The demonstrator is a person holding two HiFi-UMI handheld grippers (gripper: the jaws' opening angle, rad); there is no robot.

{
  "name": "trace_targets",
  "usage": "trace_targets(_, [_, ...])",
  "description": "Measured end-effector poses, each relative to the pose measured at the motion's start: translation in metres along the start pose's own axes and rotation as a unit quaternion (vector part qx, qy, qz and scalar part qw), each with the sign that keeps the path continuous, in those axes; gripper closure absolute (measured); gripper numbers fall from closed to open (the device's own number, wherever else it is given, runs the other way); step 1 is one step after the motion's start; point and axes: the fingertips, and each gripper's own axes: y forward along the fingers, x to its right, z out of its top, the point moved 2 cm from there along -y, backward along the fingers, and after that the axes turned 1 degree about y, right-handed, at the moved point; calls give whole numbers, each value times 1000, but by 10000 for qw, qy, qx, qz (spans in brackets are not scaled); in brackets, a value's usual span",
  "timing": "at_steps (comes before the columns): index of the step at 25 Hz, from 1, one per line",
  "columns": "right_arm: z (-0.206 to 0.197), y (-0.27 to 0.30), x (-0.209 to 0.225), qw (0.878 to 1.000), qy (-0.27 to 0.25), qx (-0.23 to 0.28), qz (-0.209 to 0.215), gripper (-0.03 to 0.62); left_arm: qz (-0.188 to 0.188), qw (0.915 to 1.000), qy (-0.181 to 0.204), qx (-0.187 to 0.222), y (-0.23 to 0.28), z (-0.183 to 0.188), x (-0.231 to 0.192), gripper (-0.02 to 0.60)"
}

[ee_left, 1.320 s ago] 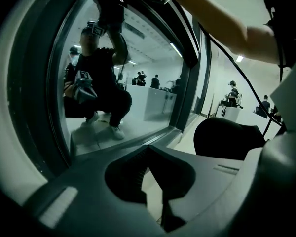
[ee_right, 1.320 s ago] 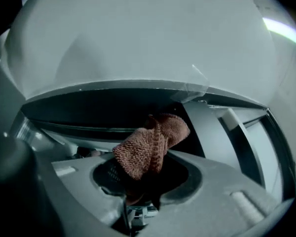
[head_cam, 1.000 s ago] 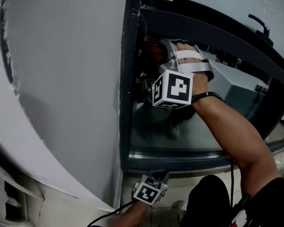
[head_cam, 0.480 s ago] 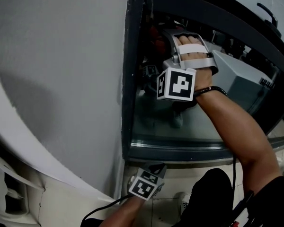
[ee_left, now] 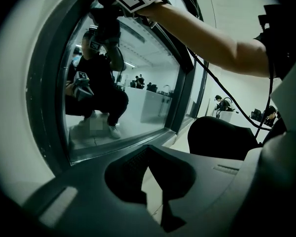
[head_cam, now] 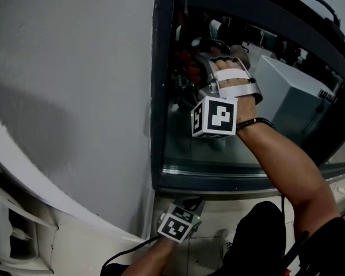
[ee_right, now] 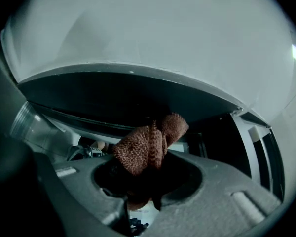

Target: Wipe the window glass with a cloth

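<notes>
Seemingly mid-wipe, with brown knitted cloth (ee_right: 148,149) pinched in right gripper (ee_right: 150,194) jaws at far left part of dark-framed window glass (head_cam: 230,154). Meanwhile left gripper (ee_left: 152,186) low by near sill, jaws pressed together, empty. Next, probably calls for sweeping rightward under steady pressure.

Before the window glass (head_cam: 184,151), high and toward its left edge: right gripper (ee_right: 150,191), cloth (ee_right: 148,149) between its jaws. Left of the glass: frame upright (head_cam: 161,96), then wall (head_cam: 75,68) beyond. Below the glass, under the bottom frame bar (head_cam: 218,184) and apart from it: left gripper (ee_left: 155,181).
</notes>
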Motion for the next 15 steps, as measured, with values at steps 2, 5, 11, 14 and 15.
trace_targets(2, [0,-2,-9,9999,70,20,69,490,32,10000,18,10,0,1,-1,565])
trace_targets(5, [1,-6,-23,9997,144,26,206,490,56,10000,5,18,-1,2,-2,565])
trace_targets(11, [4,-13,-60,9981,246,6,561,490,93,10000,14,22,1,1,-4,565])
trace_targets(14, [5,-17,-78,9972,298,-11,683,490,76,10000,44,25,1,1,-2,565])
trace_targets(15, [6,-19,-83,9969,326,-17,721,490,68,10000,53,23,0,0,-2,565])
